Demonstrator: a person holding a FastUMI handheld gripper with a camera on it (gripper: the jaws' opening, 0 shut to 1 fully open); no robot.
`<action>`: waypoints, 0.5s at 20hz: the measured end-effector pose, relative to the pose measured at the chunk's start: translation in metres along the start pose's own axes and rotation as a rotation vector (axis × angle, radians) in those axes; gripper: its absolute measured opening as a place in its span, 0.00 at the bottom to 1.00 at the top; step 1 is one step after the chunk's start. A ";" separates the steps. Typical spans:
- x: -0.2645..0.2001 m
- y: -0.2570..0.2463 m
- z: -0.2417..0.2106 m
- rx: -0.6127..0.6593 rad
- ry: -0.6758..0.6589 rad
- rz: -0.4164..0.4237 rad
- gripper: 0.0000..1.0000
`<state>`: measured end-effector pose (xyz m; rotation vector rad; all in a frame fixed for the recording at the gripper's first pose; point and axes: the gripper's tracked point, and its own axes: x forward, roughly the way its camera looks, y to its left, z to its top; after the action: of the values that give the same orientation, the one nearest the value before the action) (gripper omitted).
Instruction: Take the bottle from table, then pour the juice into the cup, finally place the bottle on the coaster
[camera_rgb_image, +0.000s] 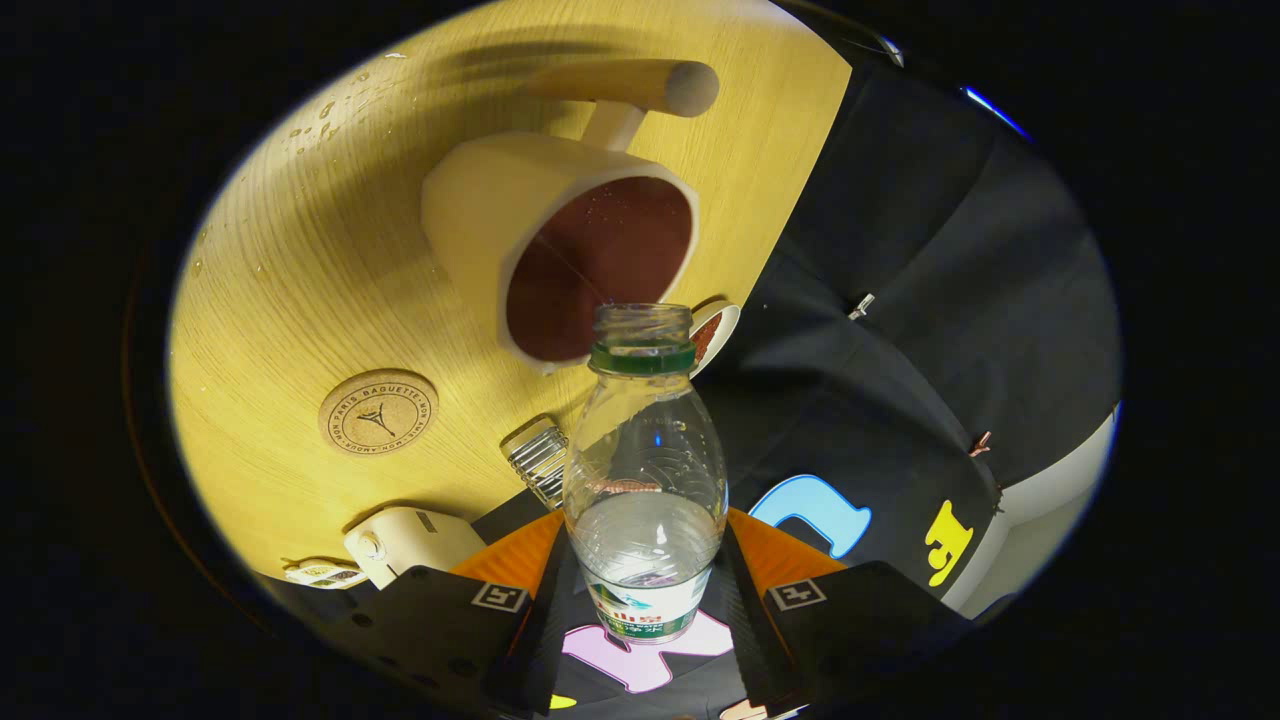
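My gripper (645, 590) is shut on a clear plastic bottle (645, 470) with a green neck ring and no cap. Both fingers press its lower body, and clear liquid fills its lower part. The whole scene is tilted. The bottle's open mouth reaches the rim of a white cup (560, 245) with a dark brown inside and a long wooden handle. That cup stands on the wooden table (300, 280) beyond the fingers. A round cork coaster (378, 412) lies on the table beside the bottle, between the cup and my fingers.
A small white dish (716, 330) sits just behind the bottle's neck. A metal-ribbed object (538, 458) and a cream device (412, 542) lie near the table's edge, close to my fingers. Water droplets dot the table's far part. The booth's black cloth wall (930, 300) runs along the table's side.
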<state>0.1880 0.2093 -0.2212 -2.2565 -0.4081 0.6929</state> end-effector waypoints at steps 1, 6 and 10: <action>0.001 -0.002 -0.001 -0.004 0.002 -0.001 0.72; 0.001 -0.002 -0.004 -0.012 0.005 0.004 0.72; -0.002 -0.001 -0.001 -0.021 -0.003 0.004 0.72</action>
<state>0.1871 0.2088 -0.2190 -2.2771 -0.4146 0.6966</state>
